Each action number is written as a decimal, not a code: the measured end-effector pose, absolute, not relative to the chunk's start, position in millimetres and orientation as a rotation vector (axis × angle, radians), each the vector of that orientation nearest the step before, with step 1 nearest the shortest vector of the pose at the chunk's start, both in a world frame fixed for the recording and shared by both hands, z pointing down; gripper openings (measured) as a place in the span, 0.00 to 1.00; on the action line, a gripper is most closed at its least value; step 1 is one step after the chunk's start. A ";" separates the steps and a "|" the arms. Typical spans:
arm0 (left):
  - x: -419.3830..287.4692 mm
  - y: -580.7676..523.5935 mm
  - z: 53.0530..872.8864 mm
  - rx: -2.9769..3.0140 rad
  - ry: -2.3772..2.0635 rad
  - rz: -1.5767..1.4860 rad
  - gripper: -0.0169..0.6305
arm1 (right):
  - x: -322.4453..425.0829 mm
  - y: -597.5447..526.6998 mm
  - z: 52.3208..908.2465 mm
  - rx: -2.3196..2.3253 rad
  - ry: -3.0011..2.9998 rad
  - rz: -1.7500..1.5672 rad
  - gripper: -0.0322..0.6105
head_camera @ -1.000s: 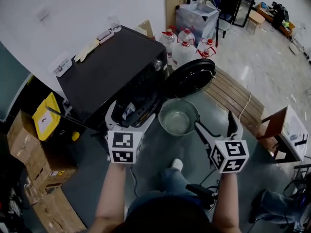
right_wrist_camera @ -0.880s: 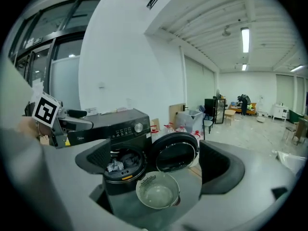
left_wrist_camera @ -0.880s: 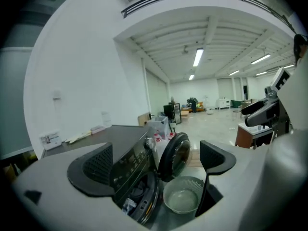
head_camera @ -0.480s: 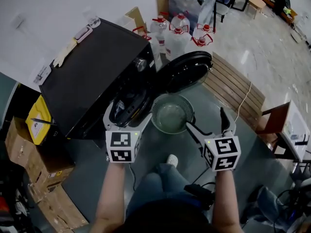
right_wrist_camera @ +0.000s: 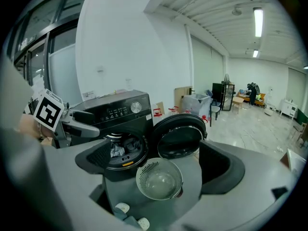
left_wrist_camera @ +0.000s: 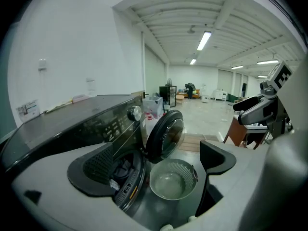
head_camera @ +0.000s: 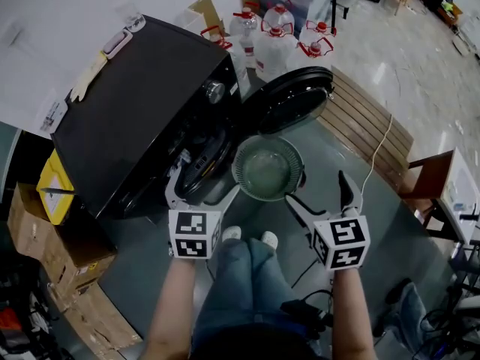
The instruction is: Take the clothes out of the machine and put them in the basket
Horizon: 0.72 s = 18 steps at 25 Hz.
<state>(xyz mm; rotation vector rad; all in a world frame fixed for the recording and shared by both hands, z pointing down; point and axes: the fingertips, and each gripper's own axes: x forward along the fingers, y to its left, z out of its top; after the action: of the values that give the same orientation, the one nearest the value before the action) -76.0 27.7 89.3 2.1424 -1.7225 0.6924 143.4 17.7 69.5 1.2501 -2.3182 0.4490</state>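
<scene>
Approach step; nothing grasped yet. Machine [head_camera: 142, 118] door [head_camera: 289, 100] stood open, clothes [right_wrist_camera: 117, 150] inside machine drum, empty basket [head_camera: 268, 169] just before machine. Left gripper [head_camera: 199, 190] and right gripper [head_camera: 316, 190] jaws spread, empty. Next move likely called for reaching into drum and clenching cloth.

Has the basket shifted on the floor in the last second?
No. The basket sits just below the open door, right of the washer opening, as before. Only the head camera has moved.

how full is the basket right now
Empty. The basket shows its bare bottom, and the clothes lie inside the drum of the machine.
</scene>
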 end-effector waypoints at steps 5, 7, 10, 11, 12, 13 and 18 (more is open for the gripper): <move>-76.5 19.9 129.0 2.170 -1.627 0.719 0.90 | 126.1 11.6 95.2 1.271 -2.310 0.473 0.93; -74.5 12.5 143.8 2.197 -1.601 0.701 0.90 | 120.0 4.1 109.0 1.284 -2.320 0.476 0.93; -73.5 0.4 167.4 2.222 -1.575 0.686 0.90 | 114.0 -8.6 133.8 1.317 -2.319 0.490 0.93; -73.9 -1.8 176.4 2.223 -1.568 0.689 0.90 | 112.1 -11.1 143.4 1.324 -2.317 0.506 0.93; -74.6 -3.7 185.9 2.223 -1.563 0.690 0.90 | 110.3 -13.1 153.6 1.329 -2.318 0.529 0.93; -75.6 -5.6 196.2 2.221 -1.562 0.689 0.90 | 108.7 -14.8 164.0 1.336 -2.322 0.555 0.93; -92.8 -17.2 257.7 2.177 -1.585 0.680 0.90 | 98.9 -23.0 228.0 1.349 -2.322 0.623 0.93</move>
<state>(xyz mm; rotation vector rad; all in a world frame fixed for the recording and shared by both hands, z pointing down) -92.8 -17.2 257.7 2.1772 -1.5850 0.6801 98.9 -23.0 228.0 1.3486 -2.3217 0.6227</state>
